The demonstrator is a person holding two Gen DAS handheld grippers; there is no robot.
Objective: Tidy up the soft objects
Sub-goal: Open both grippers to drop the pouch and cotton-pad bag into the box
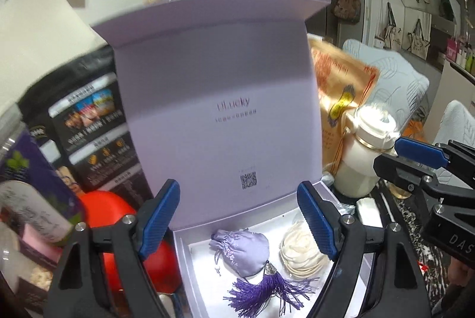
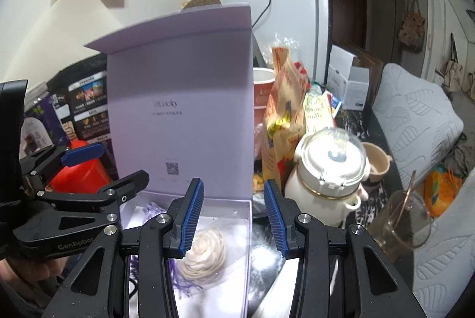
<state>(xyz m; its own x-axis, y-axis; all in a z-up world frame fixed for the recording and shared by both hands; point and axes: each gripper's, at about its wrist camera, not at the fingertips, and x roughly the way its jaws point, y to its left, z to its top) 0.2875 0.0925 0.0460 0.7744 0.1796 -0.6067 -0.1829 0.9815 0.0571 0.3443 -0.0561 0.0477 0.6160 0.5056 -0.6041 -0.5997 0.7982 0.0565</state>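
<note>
A lavender gift box (image 1: 181, 261) stands with its lid (image 1: 213, 80) raised upright. On its white lining lie a purple satin pouch (image 1: 242, 251) with a beaded tassel (image 1: 267, 288) and a cream rose-shaped soft piece (image 1: 299, 252). My left gripper (image 1: 239, 218) hovers open above the box, nothing between its fingers. In the right wrist view my right gripper (image 2: 233, 218) is open and empty over the box's right wall (image 2: 248, 229), just above the cream rose (image 2: 204, 255). The left gripper (image 2: 107, 169) shows at the left there, over the purple tassel (image 2: 153, 209).
A red container (image 1: 118, 217) and black snack bags (image 1: 89, 125) crowd the box's left side. On the right stand an orange bag (image 2: 285, 122), a white lidded jug (image 2: 329, 169), a beige mug (image 2: 375, 160) and a glass cup (image 2: 406, 223). A quilted cushion (image 2: 415, 122) lies beyond.
</note>
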